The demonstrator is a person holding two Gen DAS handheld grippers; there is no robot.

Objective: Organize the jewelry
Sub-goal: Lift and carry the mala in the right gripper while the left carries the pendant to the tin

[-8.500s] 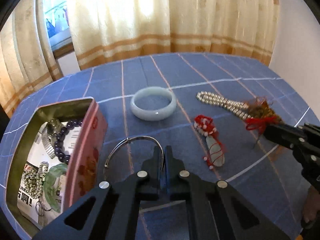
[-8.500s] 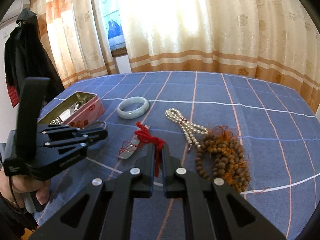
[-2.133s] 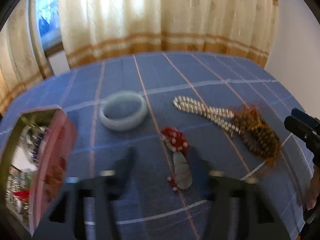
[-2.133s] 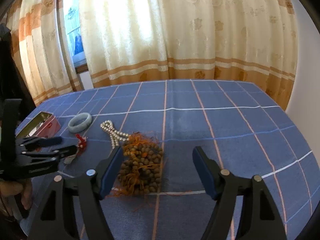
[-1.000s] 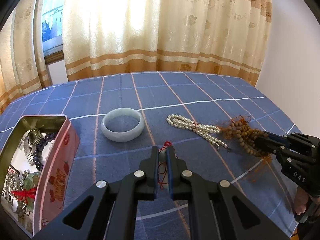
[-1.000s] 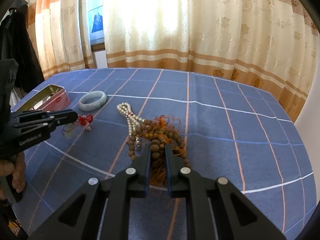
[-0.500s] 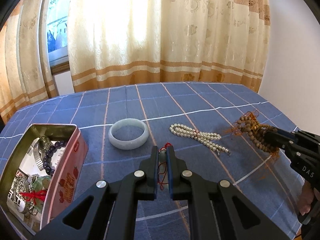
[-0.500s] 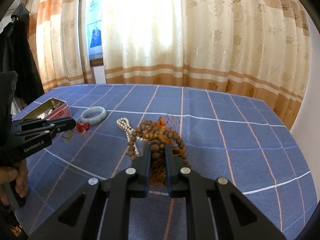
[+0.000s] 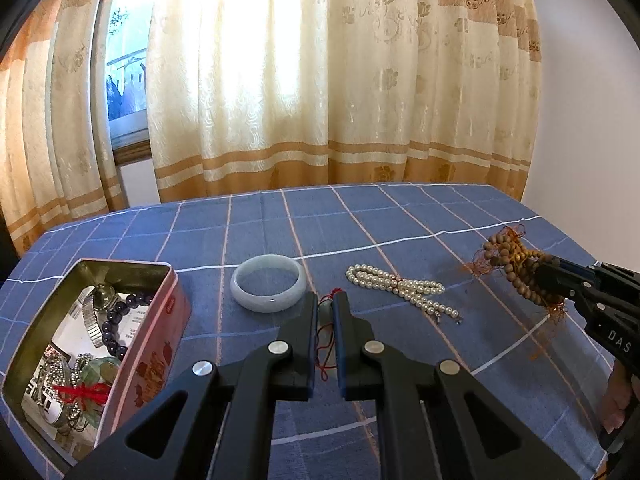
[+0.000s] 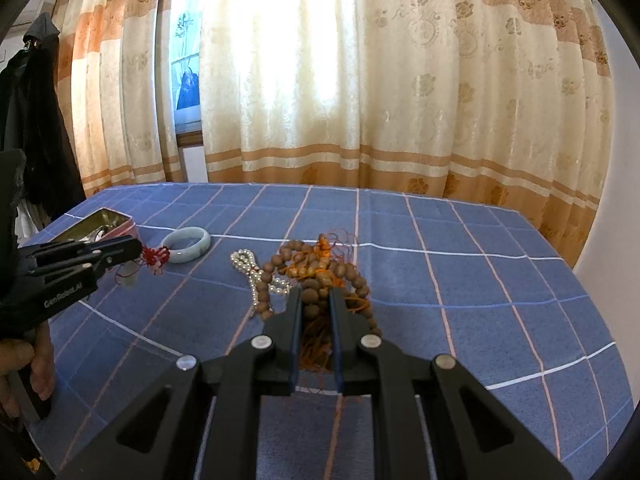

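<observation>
The left gripper point(image 9: 326, 300) is clamped on a red-corded pendant point(image 10: 154, 258); the tin point(image 9: 160, 312) sits to its left, the bangle point(image 9: 268, 282) just ahead. The right gripper point(image 10: 314, 296) is pinched on wooden beads point(image 10: 320, 268), pearls point(image 10: 248, 264) lying to its left.

Sunlit cream-and-tan curtains point(image 9: 320, 80) cover a window point(image 9: 124, 92); white wall point(image 9: 580, 120) at right.
</observation>
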